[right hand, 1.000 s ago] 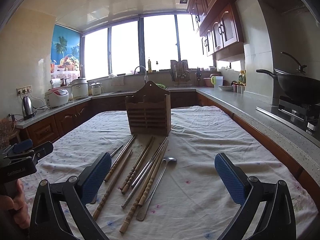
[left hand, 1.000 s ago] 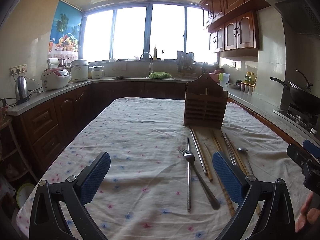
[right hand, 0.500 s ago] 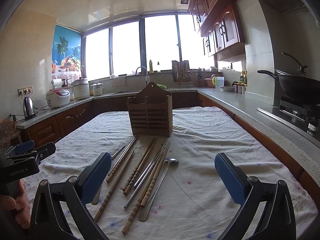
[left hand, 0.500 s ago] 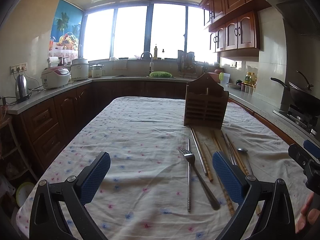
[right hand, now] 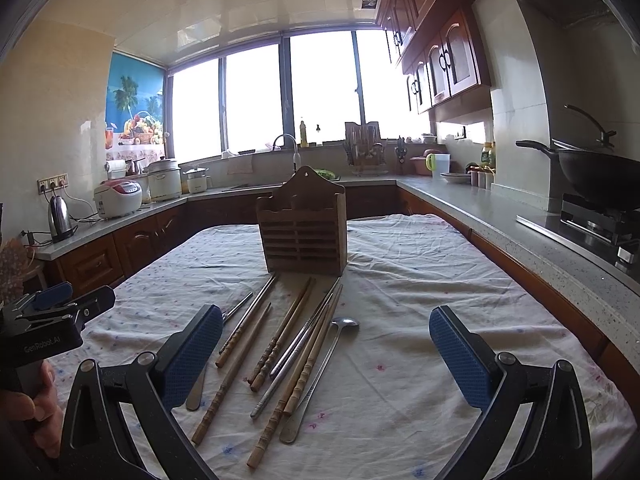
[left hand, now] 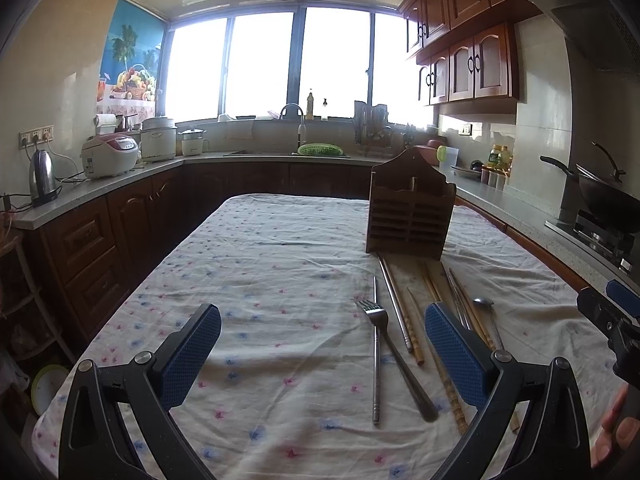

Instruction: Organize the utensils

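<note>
Left wrist view: left tongs point(left hand: 322, 344) wide open, holding nothing, hovering over tabletop point(left hand: 260, 280) with floral cloth. Fork point(left hand: 394, 354) and steel chopstick point(left hand: 375, 350) lie just right of centre, crossing. Wooden holder point(left hand: 410, 210) upright, far right. Right wrist view: right tongs point(right hand: 326, 346) wide open, empty. Chopsticks point(right hand: 280, 336) and spoon point(right hand: 320, 368) fanned on cloth near holder point(right hand: 304, 228), between pads and toward left pad point(right hand: 192, 356).
</note>
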Motion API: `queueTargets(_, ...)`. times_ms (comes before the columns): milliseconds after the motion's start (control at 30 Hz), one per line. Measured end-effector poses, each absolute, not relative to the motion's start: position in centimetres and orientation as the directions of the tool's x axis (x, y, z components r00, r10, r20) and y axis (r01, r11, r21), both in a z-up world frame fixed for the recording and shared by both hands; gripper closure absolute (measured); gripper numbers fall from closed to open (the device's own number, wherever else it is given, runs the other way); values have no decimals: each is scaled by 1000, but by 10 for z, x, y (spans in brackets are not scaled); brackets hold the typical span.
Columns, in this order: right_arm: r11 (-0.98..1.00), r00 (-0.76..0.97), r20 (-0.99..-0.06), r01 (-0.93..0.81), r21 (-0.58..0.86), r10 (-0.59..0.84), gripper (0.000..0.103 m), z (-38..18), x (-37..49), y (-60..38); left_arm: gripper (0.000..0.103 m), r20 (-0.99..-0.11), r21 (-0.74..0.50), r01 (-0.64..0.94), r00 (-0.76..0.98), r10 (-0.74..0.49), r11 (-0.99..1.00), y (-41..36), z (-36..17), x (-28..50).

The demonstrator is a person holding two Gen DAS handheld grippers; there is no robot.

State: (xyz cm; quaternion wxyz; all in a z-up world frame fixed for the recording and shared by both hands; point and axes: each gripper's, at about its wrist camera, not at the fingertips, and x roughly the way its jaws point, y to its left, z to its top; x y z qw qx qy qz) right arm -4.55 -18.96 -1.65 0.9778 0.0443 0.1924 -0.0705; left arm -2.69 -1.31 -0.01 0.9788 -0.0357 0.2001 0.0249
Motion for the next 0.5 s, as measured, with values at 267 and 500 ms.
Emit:
queueTargets(267, 986, 914, -388, 155, 63, -119, 0, -18, -45, -190, 1, -398, -64, -60, 917, 30, 996, -13, -1, -25)
queueTargets(500, 985, 906, -412, 148, 89, -99, 0, -19, -41, -193, 1, -431, -101, -46, 902, -2, 994, -7, -2, -16)
